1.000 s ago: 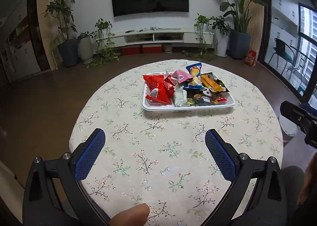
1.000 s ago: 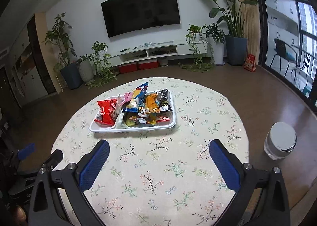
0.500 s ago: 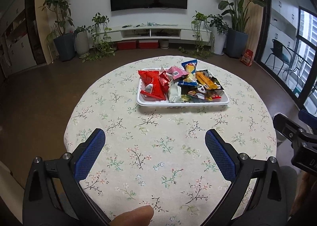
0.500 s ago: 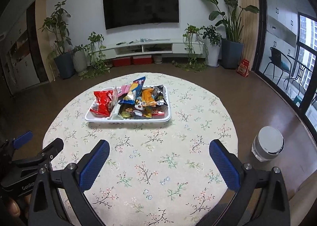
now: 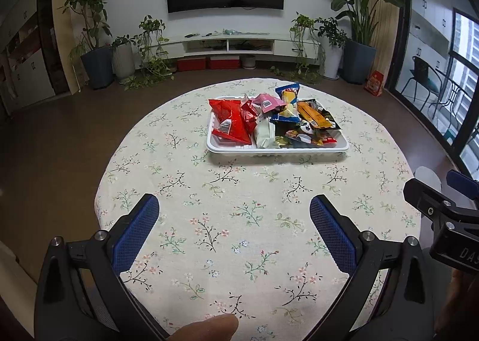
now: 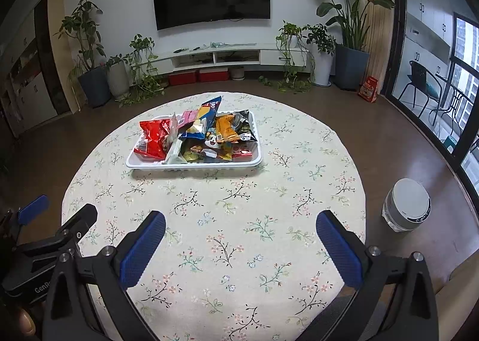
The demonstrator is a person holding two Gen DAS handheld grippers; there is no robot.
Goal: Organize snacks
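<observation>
A white tray (image 5: 278,151) (image 6: 194,165) sits on the far half of a round table with a floral cloth (image 5: 239,221) (image 6: 227,221). It holds several snack packs: a red bag (image 5: 232,125) (image 6: 152,139) at its left, a pink pack (image 5: 268,102), a blue pack (image 5: 288,95) (image 6: 206,112), an orange pack (image 5: 312,115) (image 6: 226,130). My left gripper (image 5: 235,207) is open and empty, over the near table. My right gripper (image 6: 241,225) is open and empty, also near, well short of the tray.
A white cylindrical bin (image 6: 407,204) stands on the floor right of the table. Beyond the table are a TV console (image 5: 233,44), potted plants (image 5: 95,41) and a glass door (image 5: 443,56) at the right. The right gripper's body shows in the left view (image 5: 443,215).
Both grippers have drawn back and risen a little, so the table and tray look farther away. Both jaws stay open. The snacks have not moved.
</observation>
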